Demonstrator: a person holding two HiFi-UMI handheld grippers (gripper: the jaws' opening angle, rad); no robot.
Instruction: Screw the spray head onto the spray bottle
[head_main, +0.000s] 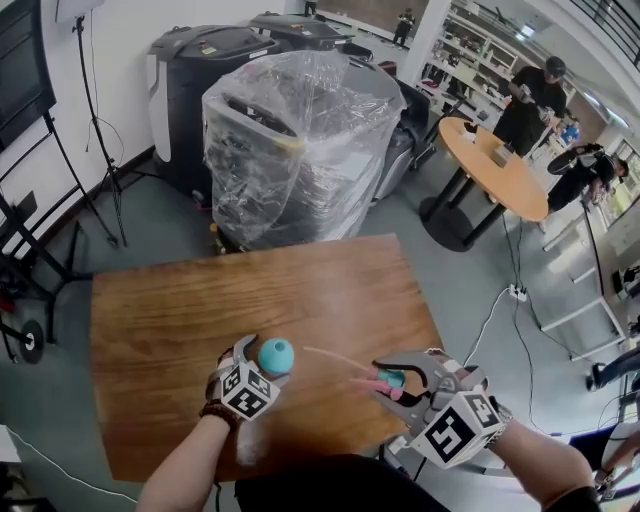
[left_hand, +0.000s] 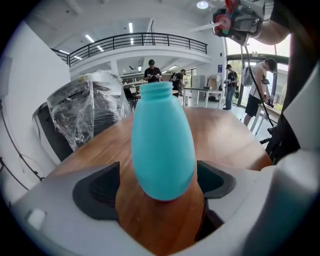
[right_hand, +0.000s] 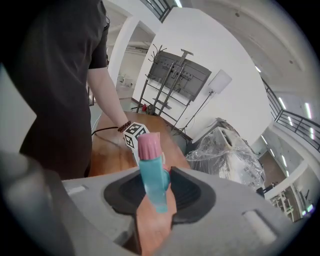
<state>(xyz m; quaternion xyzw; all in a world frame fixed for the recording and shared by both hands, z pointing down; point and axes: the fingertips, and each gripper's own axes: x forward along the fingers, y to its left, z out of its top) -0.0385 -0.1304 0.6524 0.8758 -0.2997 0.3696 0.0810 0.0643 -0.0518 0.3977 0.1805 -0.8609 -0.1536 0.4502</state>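
A teal spray bottle (head_main: 276, 355) with no head on it stands upright on the wooden table (head_main: 180, 330). My left gripper (head_main: 266, 364) is open around it. In the left gripper view the bottle (left_hand: 162, 145) sits between the two dark pads (left_hand: 97, 192) with a thin gap on either side, its open neck at the top. My right gripper (head_main: 398, 382) is shut on the teal and pink spray head (head_main: 388, 380), held to the right of the bottle with its thin tube (head_main: 330, 356) pointing towards it. In the right gripper view the spray head (right_hand: 152, 175) is clamped between the pads.
Behind the table stands a machine wrapped in clear plastic (head_main: 300, 140), with black printers (head_main: 200, 70) beside it. A round wooden table (head_main: 495, 165) and several people are at the far right. Stand legs (head_main: 60, 200) rise at the left, and a cable (head_main: 495, 310) lies on the floor.
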